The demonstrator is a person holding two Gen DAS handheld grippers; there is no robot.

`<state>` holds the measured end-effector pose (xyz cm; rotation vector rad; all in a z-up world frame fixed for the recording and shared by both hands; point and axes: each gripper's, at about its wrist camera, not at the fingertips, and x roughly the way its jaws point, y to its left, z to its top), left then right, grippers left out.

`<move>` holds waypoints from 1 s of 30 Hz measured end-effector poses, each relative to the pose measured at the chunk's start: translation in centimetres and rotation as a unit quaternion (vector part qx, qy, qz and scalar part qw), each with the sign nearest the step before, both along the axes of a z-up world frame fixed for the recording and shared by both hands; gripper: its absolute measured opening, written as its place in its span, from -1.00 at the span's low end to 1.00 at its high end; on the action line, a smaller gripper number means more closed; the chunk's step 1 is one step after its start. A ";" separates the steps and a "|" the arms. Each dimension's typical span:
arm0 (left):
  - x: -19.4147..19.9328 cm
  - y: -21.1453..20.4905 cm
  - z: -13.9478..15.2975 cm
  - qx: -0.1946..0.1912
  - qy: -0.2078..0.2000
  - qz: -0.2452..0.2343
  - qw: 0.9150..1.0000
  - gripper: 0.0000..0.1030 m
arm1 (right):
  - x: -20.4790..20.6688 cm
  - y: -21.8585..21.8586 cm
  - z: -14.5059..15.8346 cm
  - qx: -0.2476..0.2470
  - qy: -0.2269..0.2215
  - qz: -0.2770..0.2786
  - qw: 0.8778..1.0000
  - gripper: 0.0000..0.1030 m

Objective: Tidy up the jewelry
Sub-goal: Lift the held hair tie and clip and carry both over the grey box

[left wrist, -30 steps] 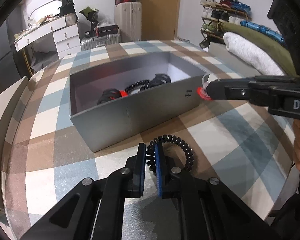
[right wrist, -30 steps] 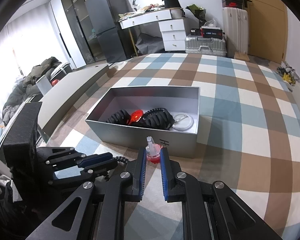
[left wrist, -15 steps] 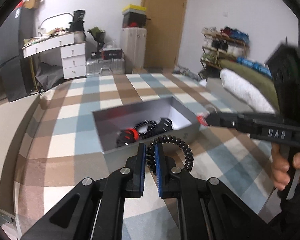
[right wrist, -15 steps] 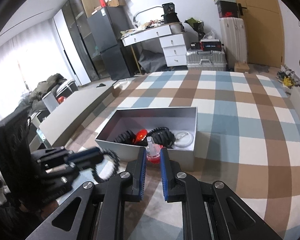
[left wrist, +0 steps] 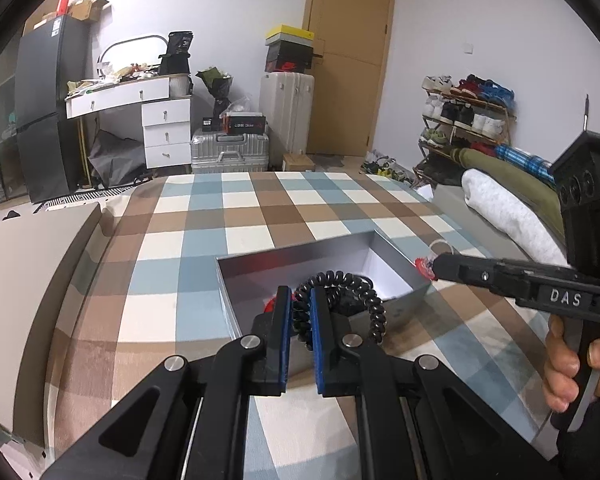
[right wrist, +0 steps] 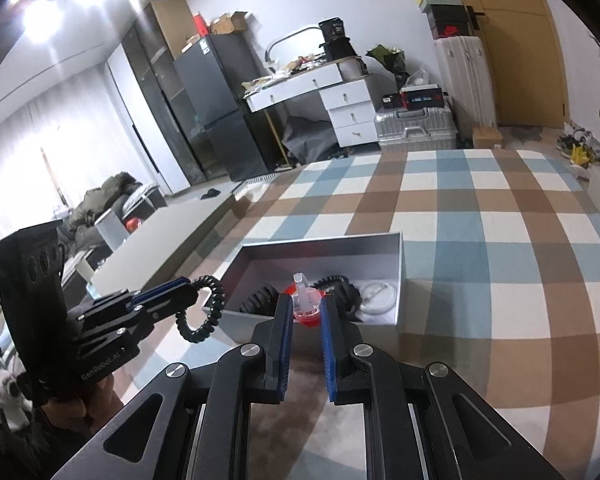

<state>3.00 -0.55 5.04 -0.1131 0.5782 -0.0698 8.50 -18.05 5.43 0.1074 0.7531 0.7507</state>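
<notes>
My left gripper (left wrist: 299, 293) is shut on a black spiral coil band (left wrist: 374, 312) and holds it in the air over the near side of the open silver box (left wrist: 240, 276). In the right wrist view the left gripper (right wrist: 188, 292) and its coil band (right wrist: 216, 312) hang left of the box (right wrist: 400, 276). My right gripper (right wrist: 305, 304) is shut on a small red and clear plastic piece (right wrist: 304, 300), above the box's near wall; it also shows in the left wrist view (left wrist: 434, 268) at the box's right corner. Black coil bands (right wrist: 340, 286), a red item and a clear ring (right wrist: 374, 292) lie inside the box.
The box stands on a checked blue, brown and white cloth (right wrist: 480, 208). A grey box lid or panel (left wrist: 24, 280) lies at the left edge. Folded blankets (left wrist: 508, 204) lie at the right. Desk, suitcases, fridge and shoe rack stand beyond.
Both grippers have risen well above the table with their items. The left gripper lifted the coil band off the cloth and brought it over the box's near side.
</notes>
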 end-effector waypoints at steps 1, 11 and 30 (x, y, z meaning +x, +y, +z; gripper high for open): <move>0.2 0.1 0.0 -0.003 0.000 0.000 1.000 -0.91 | 0.3 0.1 -0.1 0.006 0.005 0.001 1.000 -0.74; 2.2 -0.2 -0.5 0.005 0.012 0.003 1.000 -0.91 | 1.8 0.6 0.0 0.024 0.016 -0.005 1.000 -0.74; 5.0 -1.1 -1.4 0.016 0.029 0.019 0.999 -0.91 | 3.7 -0.9 -2.3 0.055 0.065 -0.030 0.996 -0.70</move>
